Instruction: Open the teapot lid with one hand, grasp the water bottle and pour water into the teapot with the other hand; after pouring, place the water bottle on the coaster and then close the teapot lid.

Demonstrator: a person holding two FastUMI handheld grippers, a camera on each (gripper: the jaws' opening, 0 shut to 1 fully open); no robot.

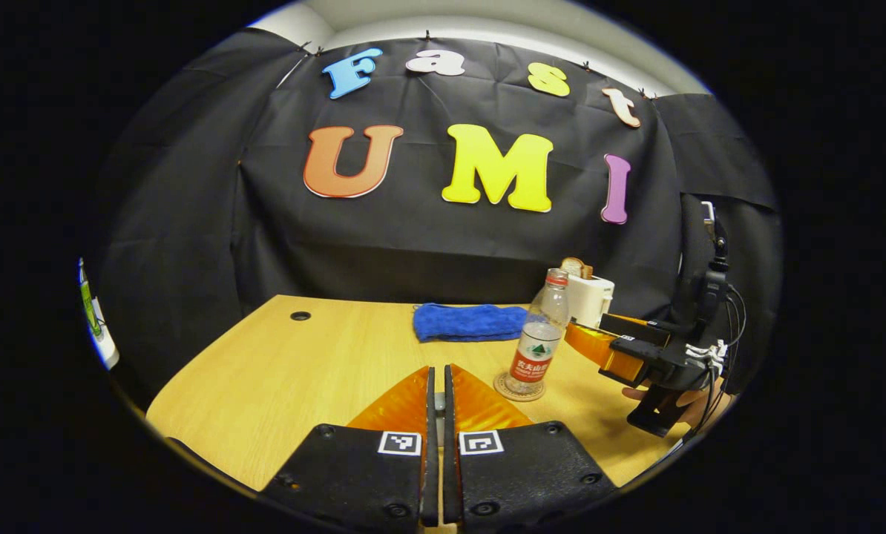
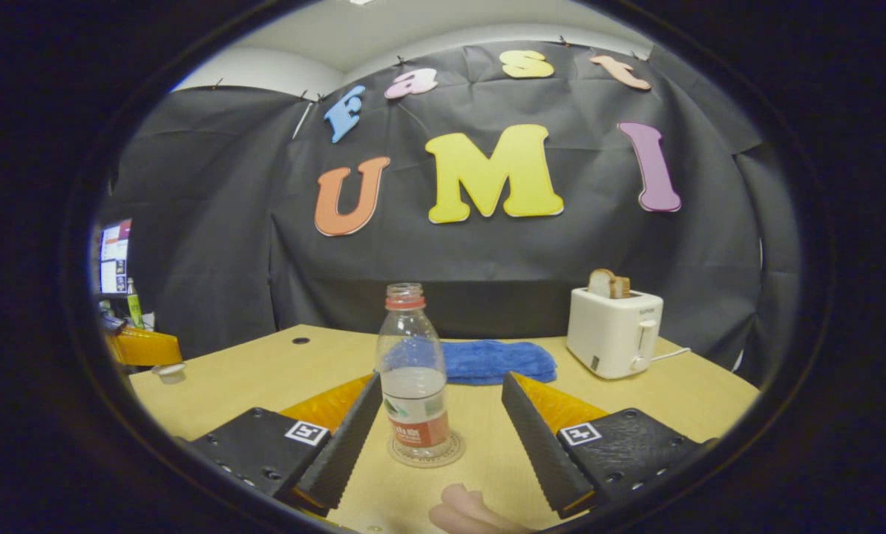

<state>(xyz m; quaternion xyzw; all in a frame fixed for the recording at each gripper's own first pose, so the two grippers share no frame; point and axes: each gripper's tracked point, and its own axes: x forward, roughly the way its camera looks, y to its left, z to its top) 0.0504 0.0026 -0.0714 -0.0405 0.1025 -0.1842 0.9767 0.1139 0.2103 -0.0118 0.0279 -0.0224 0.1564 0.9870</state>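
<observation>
Water bottle (image 2: 412, 378) stands upright on the round coaster (image 2: 427, 454) on the tabletop (image 2: 680, 404), cap off, partly filled; the right gripper (image 2: 441, 415) is spread wide with the bottle between its fingers, neither finger touching it. In the left gripper view the left gripper (image 1: 437, 386) is clenched with nothing between its fingers, low over the tabletop, bottle on its coaster just ahead and to the right. Blue cloth (image 2: 496, 361) lies behind the bottle, white toaster (image 2: 614, 330) with bread (image 2: 608, 283) in it stands at the right rear.
</observation>
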